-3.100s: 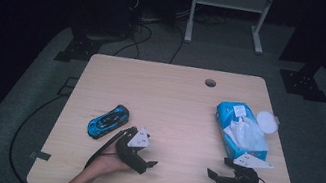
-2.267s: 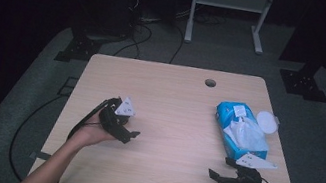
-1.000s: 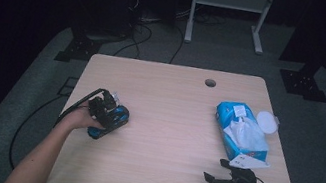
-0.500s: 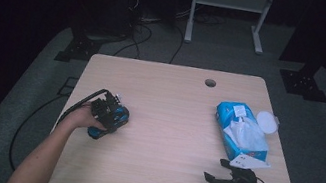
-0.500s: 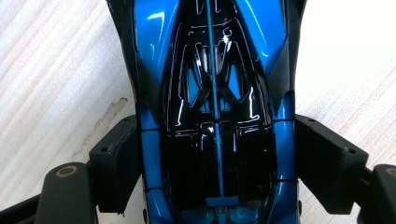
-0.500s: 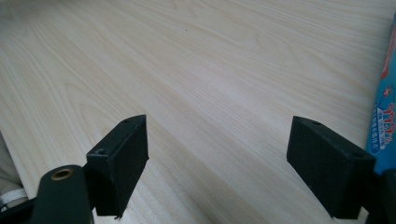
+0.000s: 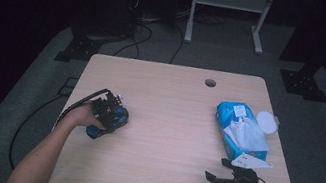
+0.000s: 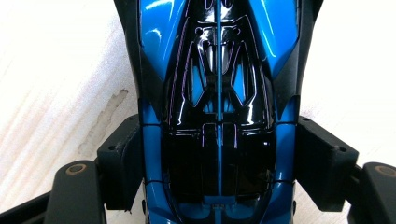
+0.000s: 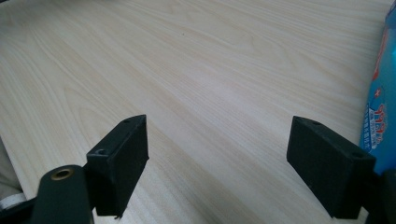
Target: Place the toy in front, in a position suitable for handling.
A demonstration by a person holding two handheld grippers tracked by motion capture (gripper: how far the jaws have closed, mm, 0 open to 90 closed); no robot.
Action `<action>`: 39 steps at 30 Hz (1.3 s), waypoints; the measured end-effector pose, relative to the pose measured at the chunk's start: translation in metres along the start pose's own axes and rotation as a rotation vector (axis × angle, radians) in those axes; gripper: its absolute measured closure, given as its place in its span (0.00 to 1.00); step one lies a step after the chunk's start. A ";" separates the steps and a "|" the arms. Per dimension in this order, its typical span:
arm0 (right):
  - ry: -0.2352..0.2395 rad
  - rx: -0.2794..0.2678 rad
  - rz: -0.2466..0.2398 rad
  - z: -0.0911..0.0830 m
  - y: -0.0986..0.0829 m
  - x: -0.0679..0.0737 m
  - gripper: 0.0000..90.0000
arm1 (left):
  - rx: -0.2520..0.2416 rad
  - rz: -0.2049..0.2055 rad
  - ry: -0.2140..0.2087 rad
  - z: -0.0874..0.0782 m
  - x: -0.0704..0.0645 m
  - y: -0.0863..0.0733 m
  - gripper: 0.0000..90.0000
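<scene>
Left gripper view: toy car [image 8: 218, 116] lies lengthwise between the left gripper [image 8: 219, 163] jaws, clamped at its flanks, at the counter's [image 7: 174, 103] left side. Right gripper [image 7: 231, 181] idles apart, far off.

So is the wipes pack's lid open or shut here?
Open: the round white lid is flipped out beside the wipes pack, and a wipe sticks up.

No readable text anywhere. The blue wipes pack [image 7: 240, 131] carries a white label on top, and its side [image 9: 380, 116] shows red and white print, but both are too small and blurred to make out. The blue toy car [image 8: 217, 107] has only black panels and lines, with no number, badge or lettering visible.
</scene>
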State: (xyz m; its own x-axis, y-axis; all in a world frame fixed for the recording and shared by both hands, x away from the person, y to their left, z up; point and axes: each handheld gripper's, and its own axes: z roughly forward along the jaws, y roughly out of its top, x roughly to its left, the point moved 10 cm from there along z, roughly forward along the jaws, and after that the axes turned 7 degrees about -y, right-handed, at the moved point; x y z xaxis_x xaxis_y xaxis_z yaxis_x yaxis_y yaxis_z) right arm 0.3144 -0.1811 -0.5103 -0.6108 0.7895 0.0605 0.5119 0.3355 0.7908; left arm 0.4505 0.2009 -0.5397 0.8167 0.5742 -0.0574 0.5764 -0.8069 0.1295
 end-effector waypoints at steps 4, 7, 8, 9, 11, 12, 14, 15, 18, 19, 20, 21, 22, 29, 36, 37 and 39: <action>0.000 -0.006 0.004 0.000 0.001 0.000 0.22 | -0.013 -0.001 0.001 -0.002 0.000 0.000 0.29; 0.001 -0.004 0.005 0.000 0.001 0.000 0.22 | -0.015 0.003 0.001 -0.007 -0.001 -0.001 0.29; 0.001 -0.005 0.005 0.000 0.001 0.000 0.22 | -0.020 0.008 0.006 -0.010 -0.002 0.000 0.29; 0.001 -0.007 0.005 0.000 0.001 0.000 0.22 | -0.028 0.020 0.018 -0.015 -0.003 0.002 0.29; 0.002 -0.007 0.008 0.000 0.002 -0.001 0.22 | -0.042 0.037 0.025 -0.025 -0.007 0.008 0.29; 0.002 -0.008 0.009 0.001 0.002 -0.001 0.22 | -0.055 0.052 0.032 -0.030 -0.011 0.013 0.29; -0.001 -0.009 0.007 0.000 0.003 -0.001 0.22 | -0.073 0.087 0.042 -0.040 -0.021 0.025 0.29; -0.002 -0.009 0.007 0.000 0.003 -0.001 0.22 | -0.078 0.113 0.043 -0.045 -0.027 0.031 0.29; -0.009 -0.016 0.008 -0.002 0.004 -0.003 0.22 | -0.096 0.197 0.056 -0.056 -0.050 0.055 0.29; -0.017 -0.020 0.014 -0.004 0.004 -0.006 0.22 | -0.103 0.226 0.053 -0.059 -0.060 0.063 0.29; -0.017 -0.020 0.014 -0.004 0.004 -0.006 0.22 | -0.107 0.247 0.049 -0.060 -0.067 0.069 0.29; -0.018 -0.021 0.016 -0.004 0.004 -0.007 0.22 | -0.116 0.280 0.043 -0.061 -0.080 0.079 0.29; -0.022 -0.023 0.020 -0.006 0.004 -0.008 0.22 | -0.118 0.307 0.038 -0.061 -0.089 0.087 0.29; -0.035 -0.043 0.030 -0.013 0.006 -0.014 0.22 | -0.104 0.438 -0.006 -0.039 -0.145 0.131 0.29; -0.042 -0.056 0.033 -0.016 0.008 -0.017 0.22 | -0.057 0.509 -0.039 -0.009 -0.175 0.152 0.29; -0.043 -0.057 0.033 -0.016 0.008 -0.017 0.22 | -0.051 0.512 -0.044 -0.005 -0.177 0.154 0.29; -0.046 -0.059 0.032 -0.017 0.008 -0.018 0.22 | -0.038 0.520 -0.044 0.005 -0.180 0.156 0.29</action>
State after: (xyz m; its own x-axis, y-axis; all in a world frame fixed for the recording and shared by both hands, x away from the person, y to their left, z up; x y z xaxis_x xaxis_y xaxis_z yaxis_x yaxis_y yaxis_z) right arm 0.3190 -0.2009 -0.4949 -0.5655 0.8226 0.0592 0.4937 0.2802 0.8233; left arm 0.3935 -0.0290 -0.5137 0.9956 0.0922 -0.0178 0.0939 -0.9777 0.1880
